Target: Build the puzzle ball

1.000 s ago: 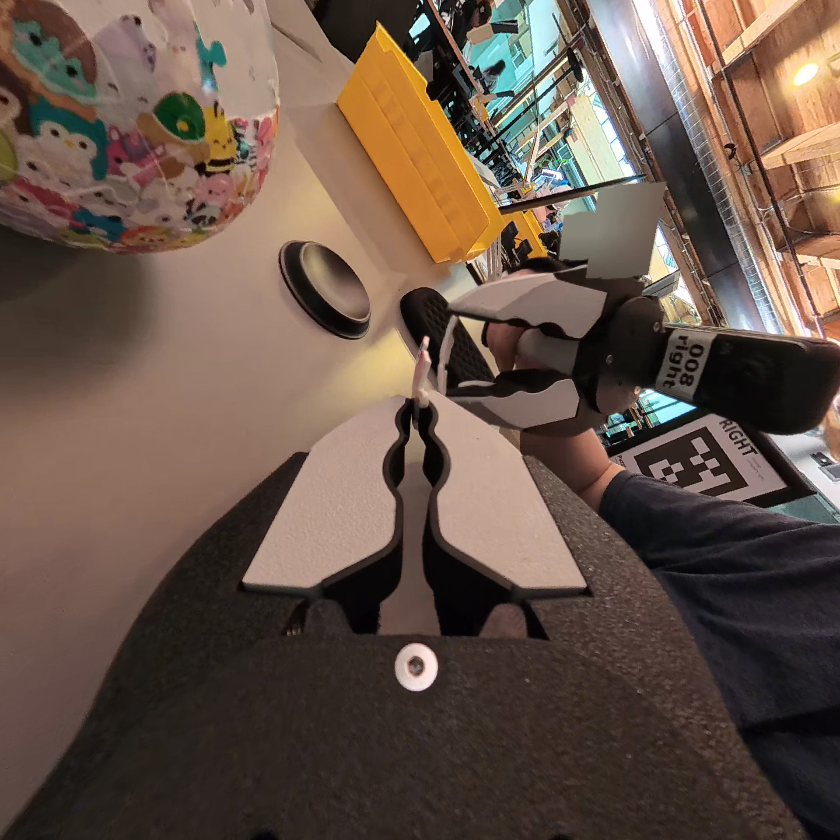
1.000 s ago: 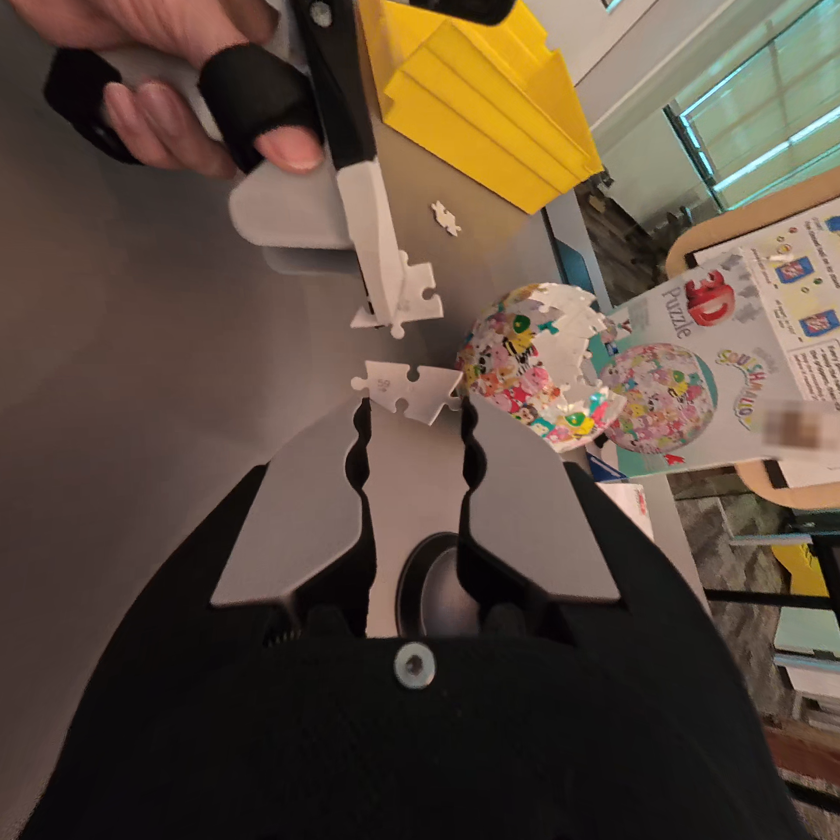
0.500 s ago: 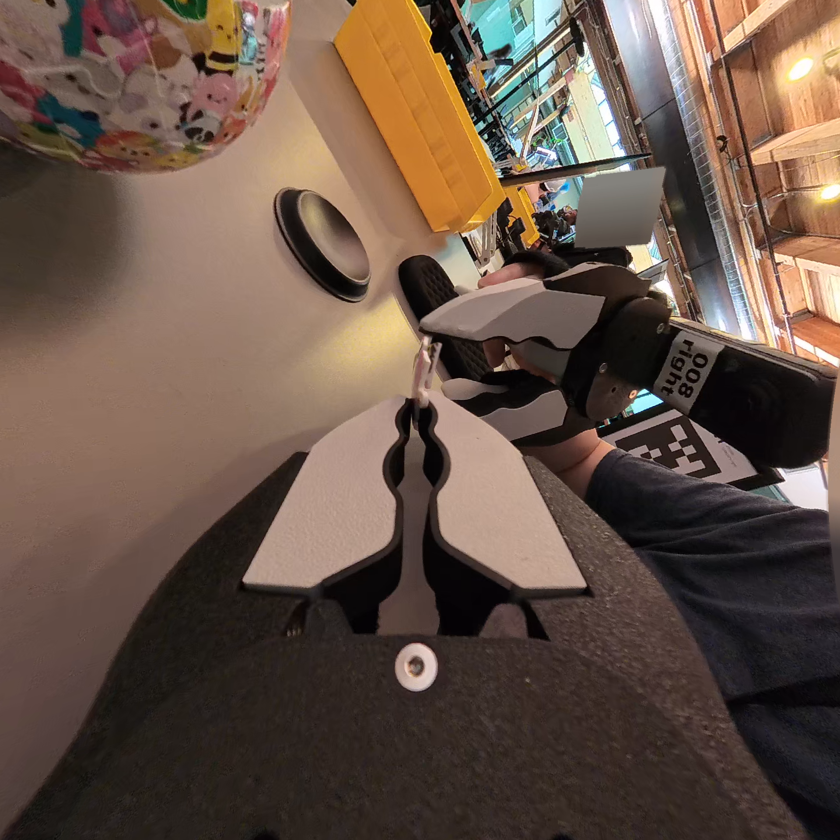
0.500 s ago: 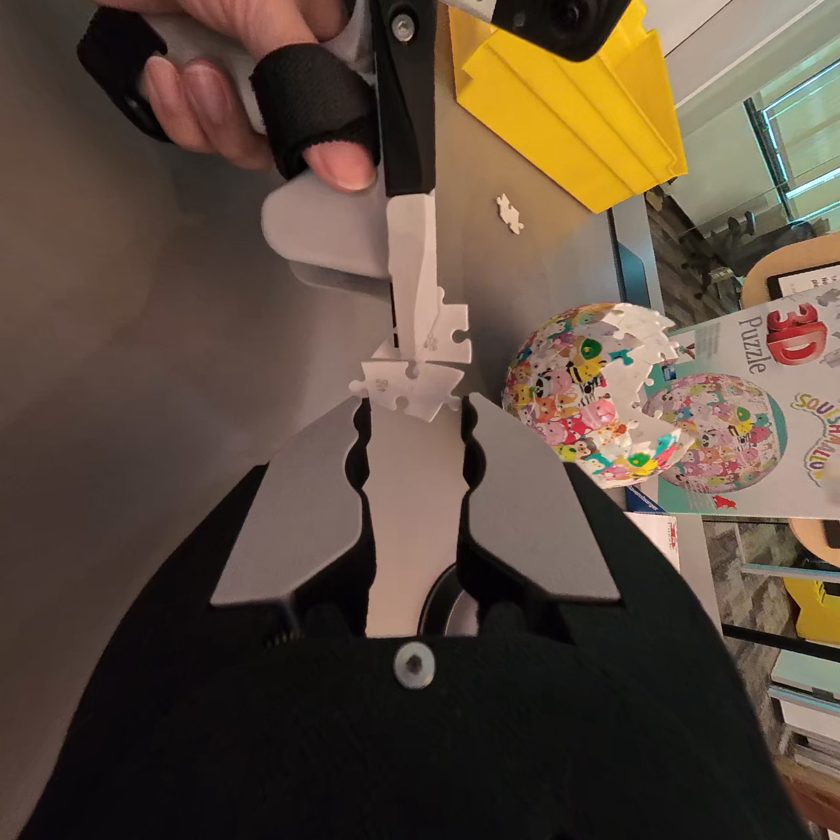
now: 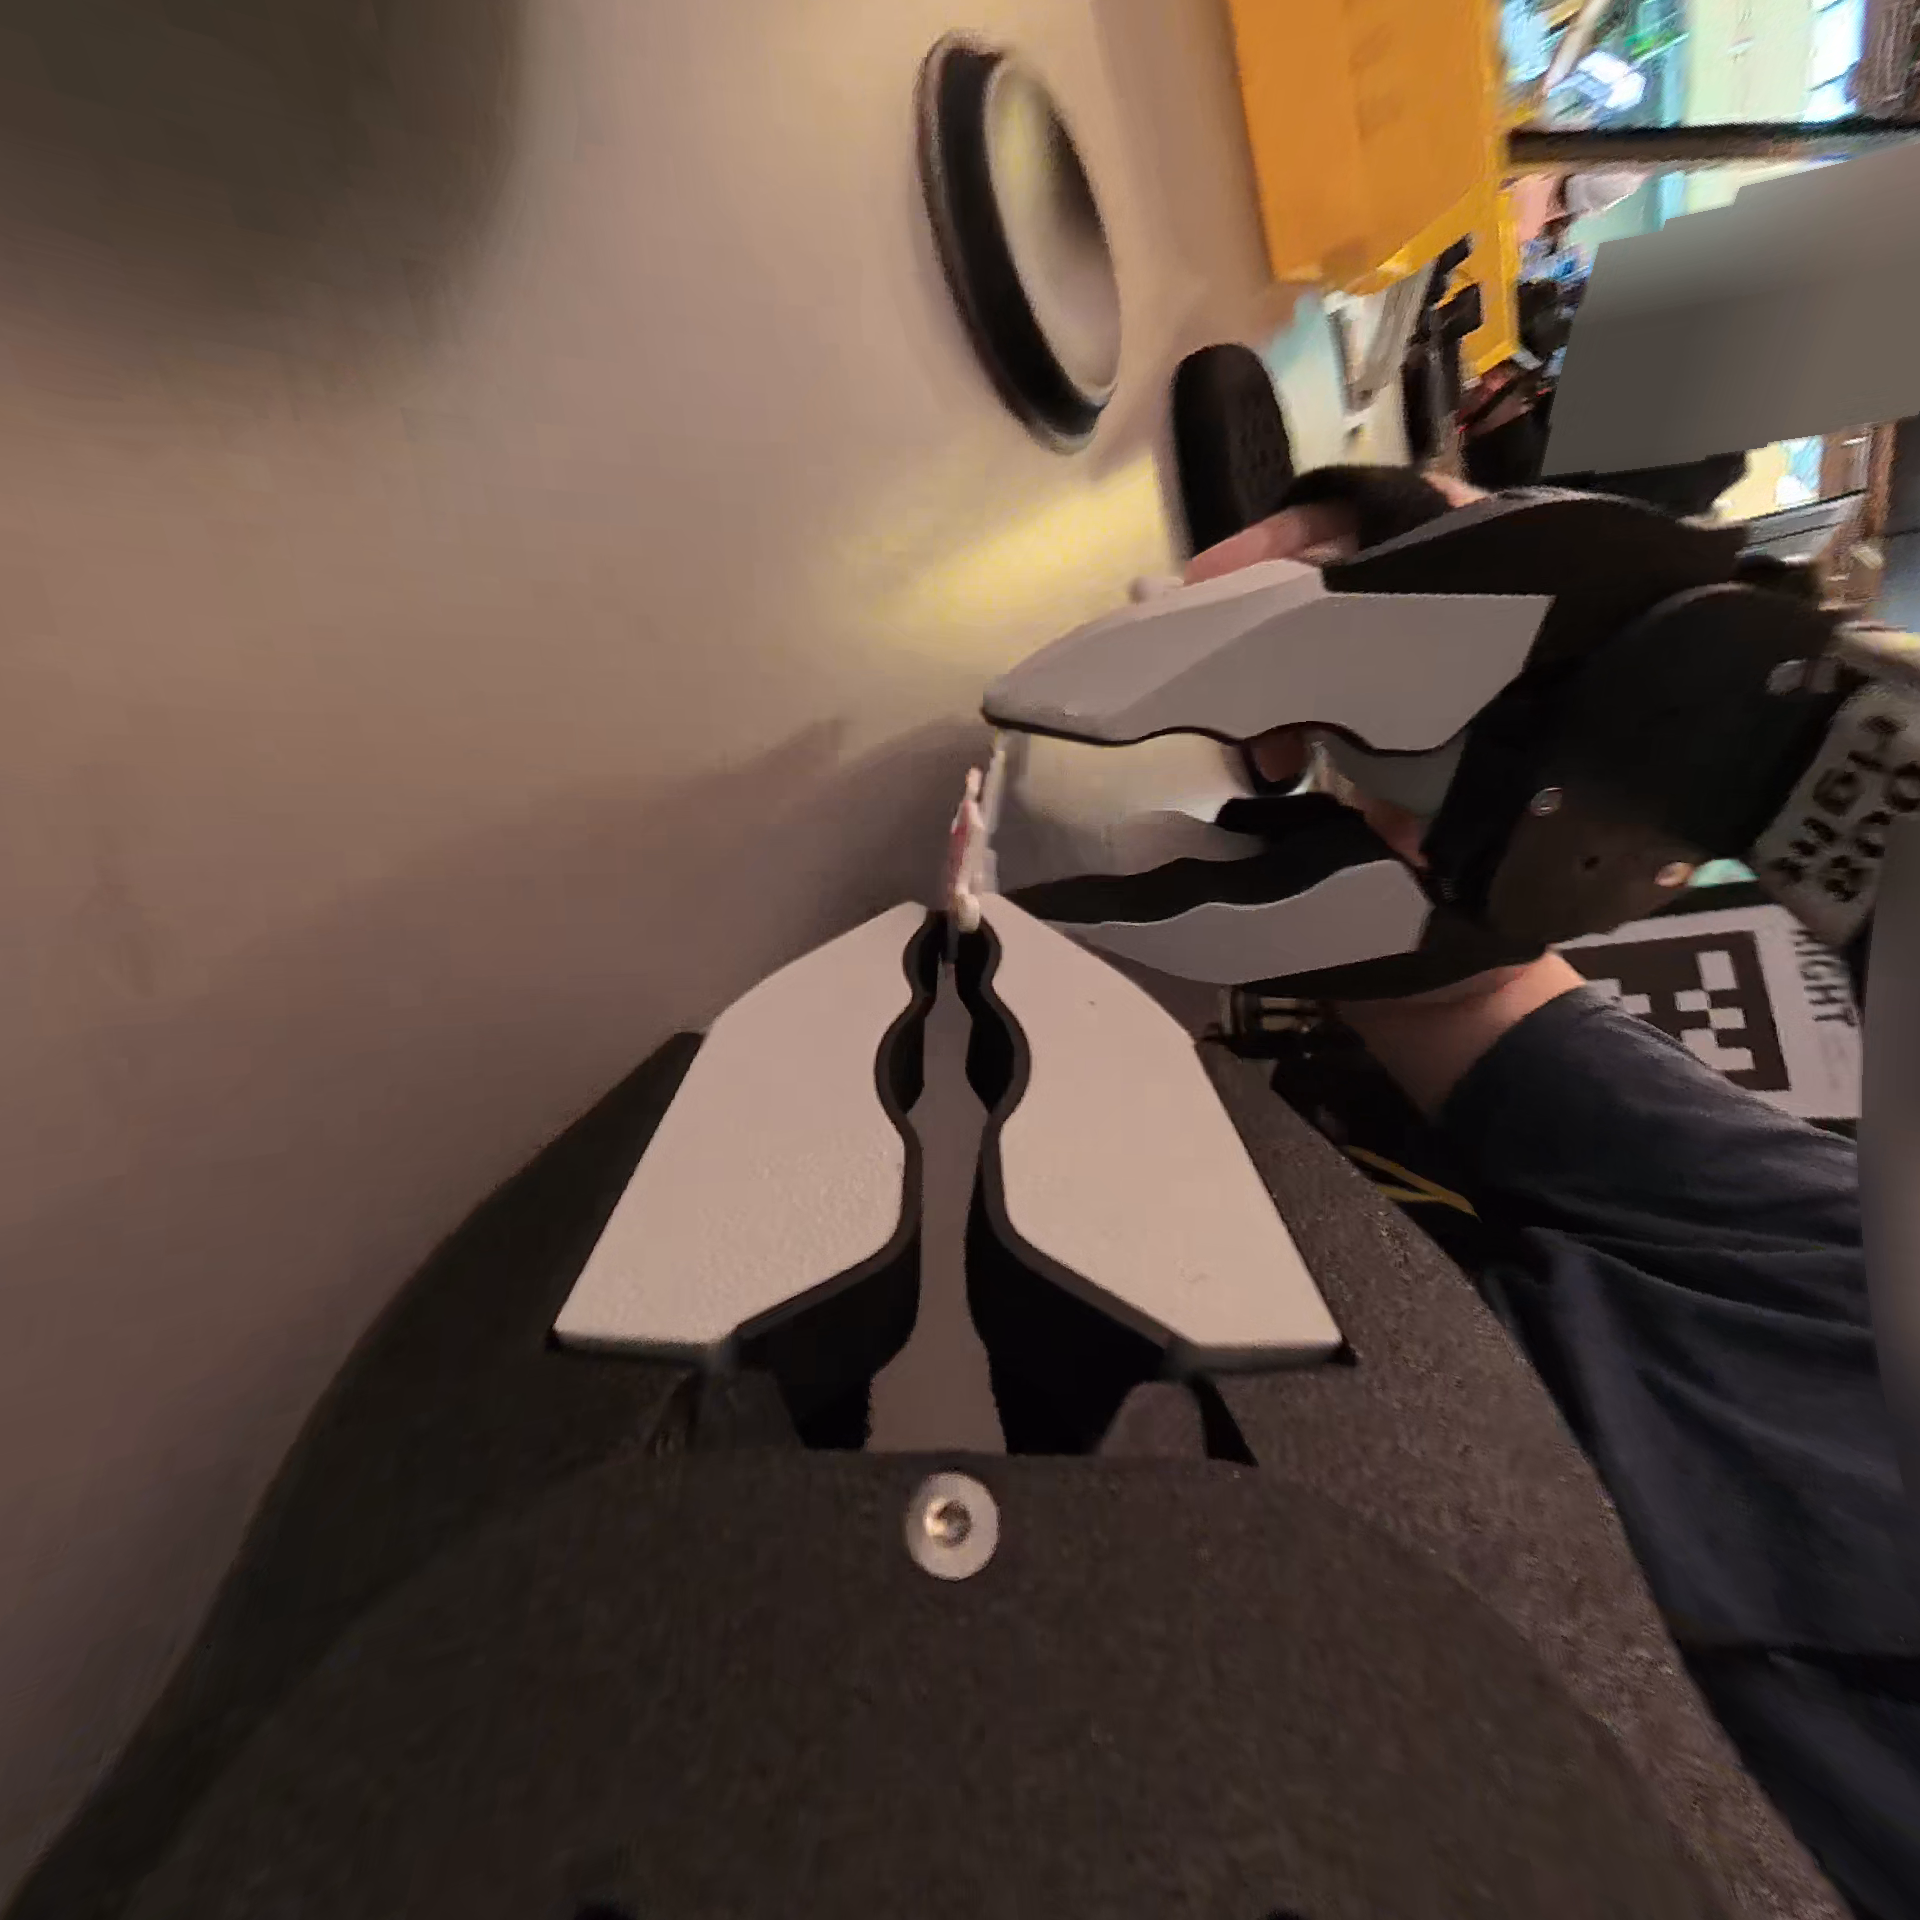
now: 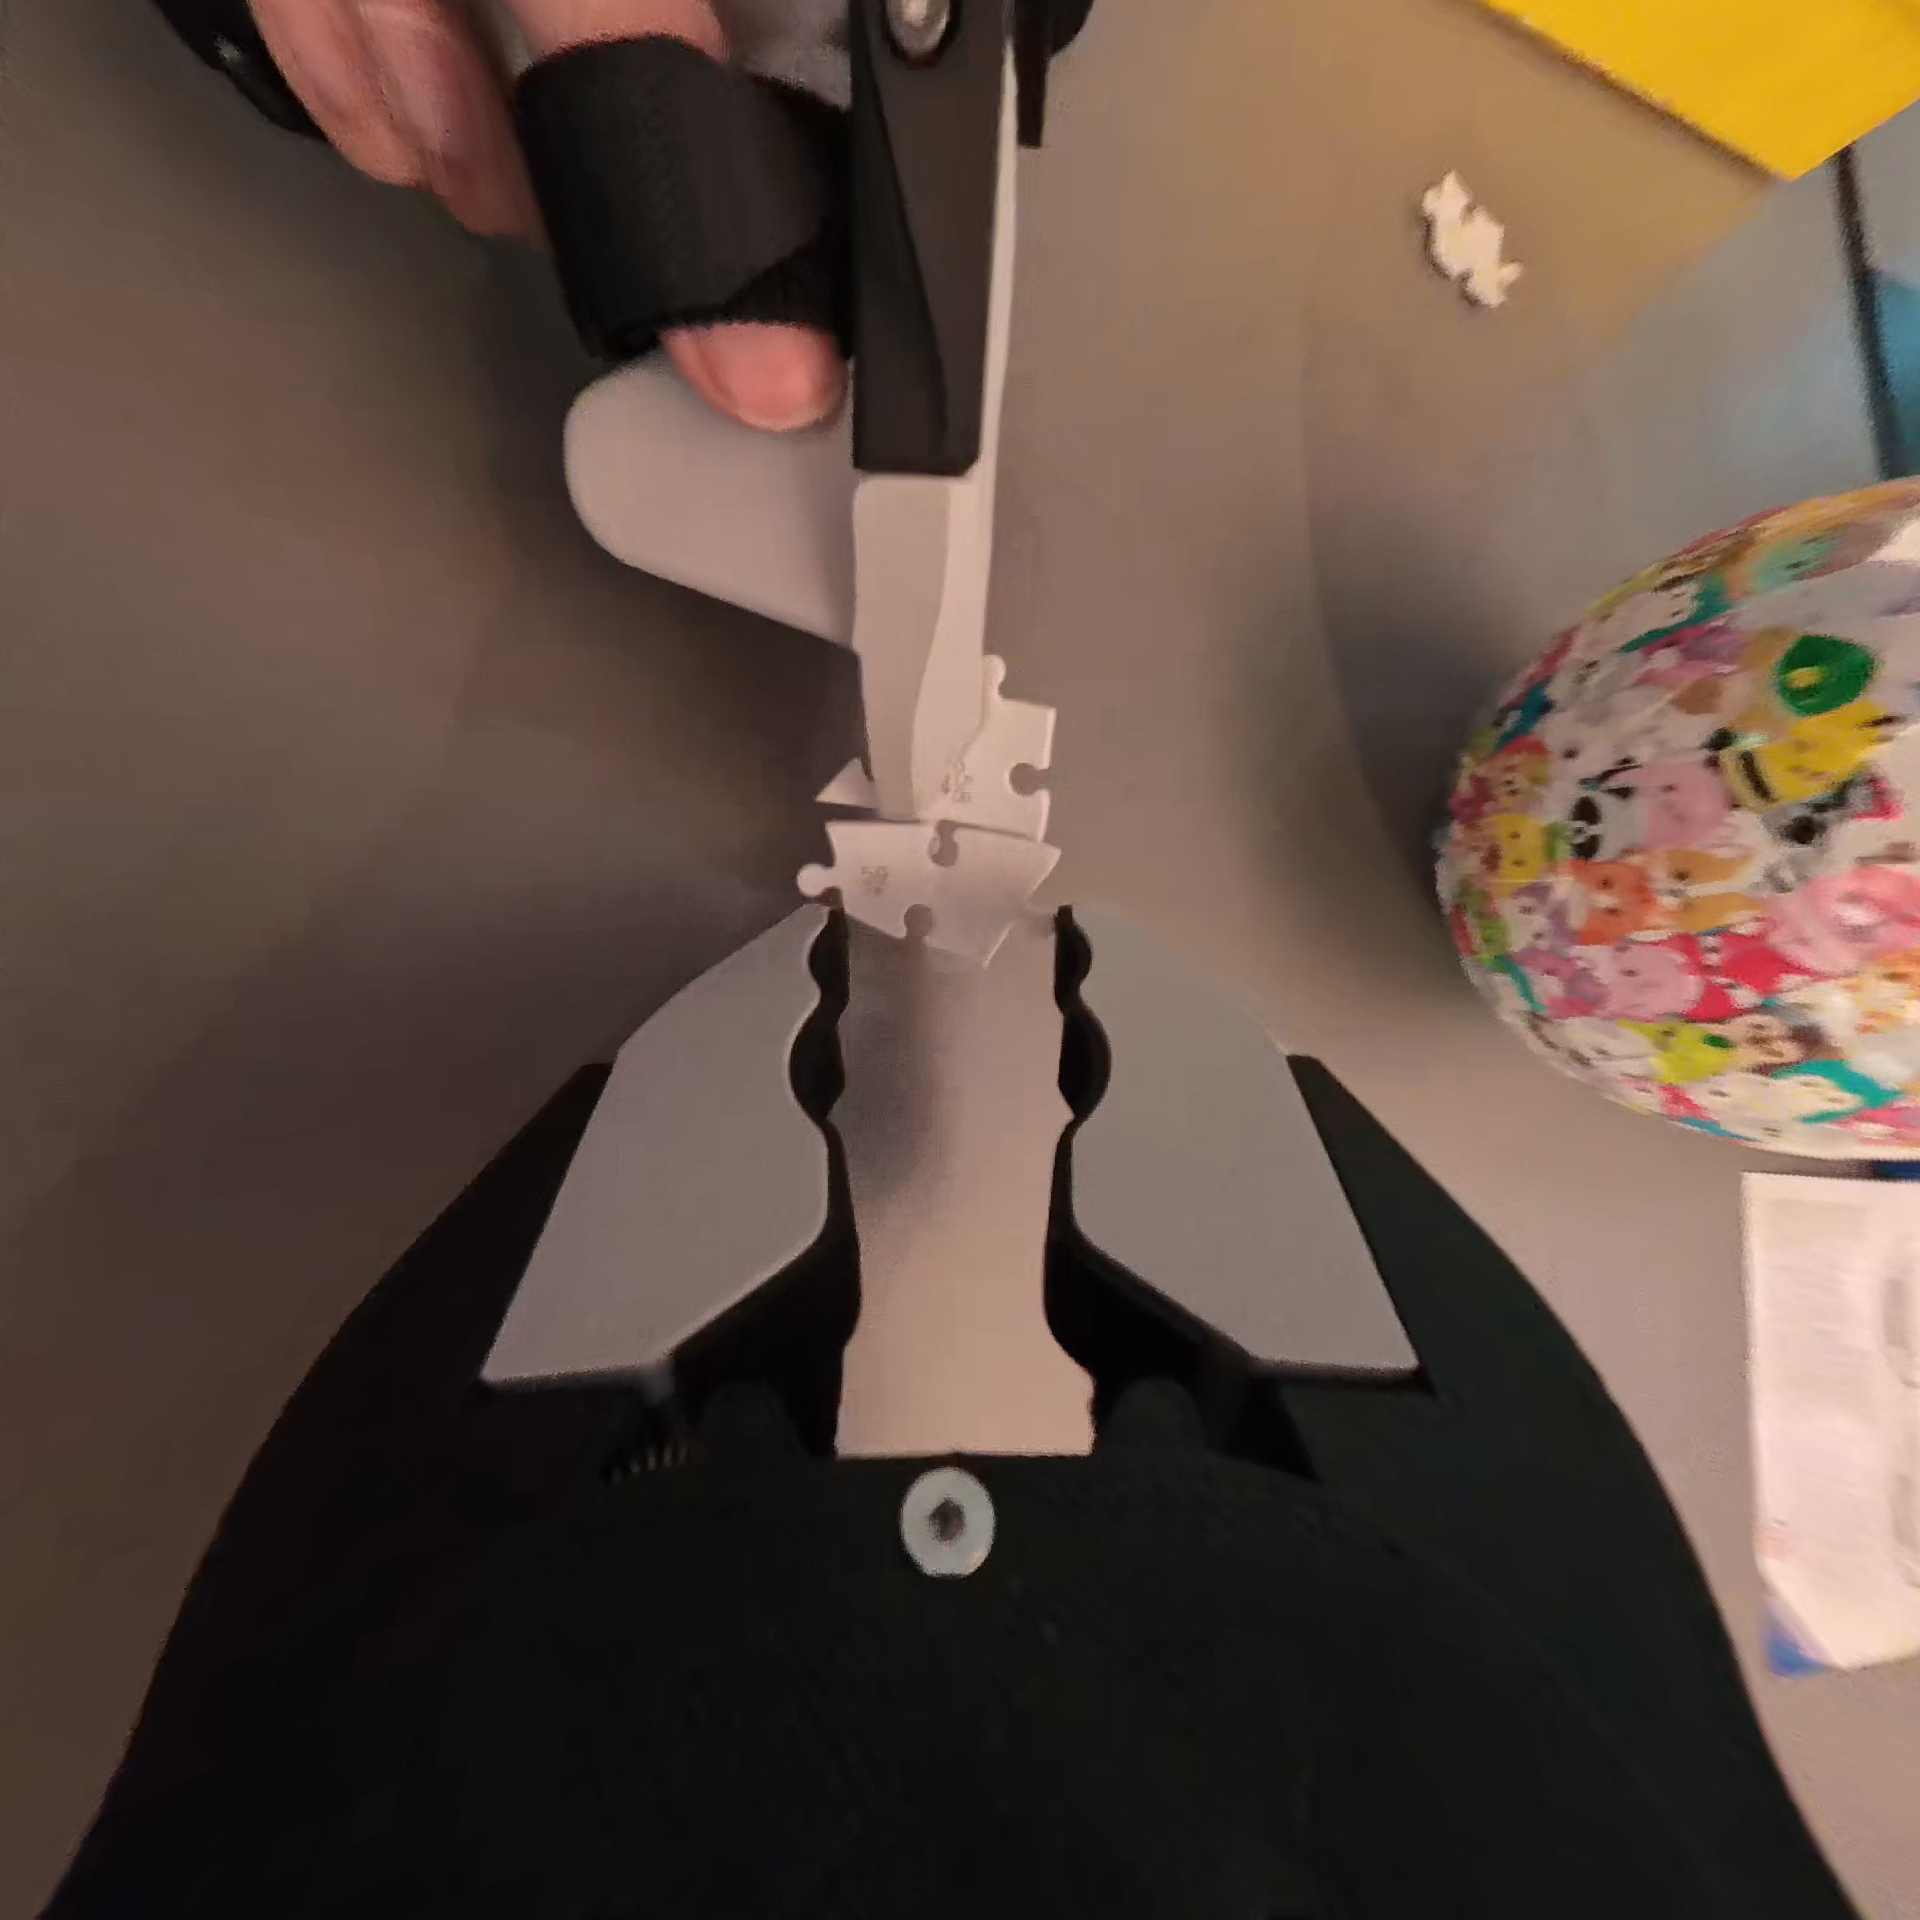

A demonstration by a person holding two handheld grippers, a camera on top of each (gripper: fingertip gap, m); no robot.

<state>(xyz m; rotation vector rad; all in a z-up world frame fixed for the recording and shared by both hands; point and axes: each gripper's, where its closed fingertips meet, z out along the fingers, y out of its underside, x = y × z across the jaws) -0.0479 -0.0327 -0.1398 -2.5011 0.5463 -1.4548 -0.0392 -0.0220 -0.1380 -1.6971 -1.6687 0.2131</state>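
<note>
Well, most of the puzzle ball (image 6: 1704,831) looks built already: it sits on the desk (image 6: 312,727), off to the right of the work, a colourful, largely closed shell (its far side is out of view). What is going on now is a join in mid-air. The right hand-held gripper (image 6: 940,920) has its fingers clamped on the side edges of a white piece (image 6: 925,878), and the left hand-held gripper (image 6: 914,790), coming from opposite, is pinched flat on a second piece (image 6: 1003,753). The two pieces touch edge to edge; whether the tabs have locked I cannot tell. One loose piece (image 6: 1470,239) lies farther off near the yellow bin (image 6: 1714,62), so some fitting is left. There is bare desk all round the grippers, and the ball stands clear of them.
</note>
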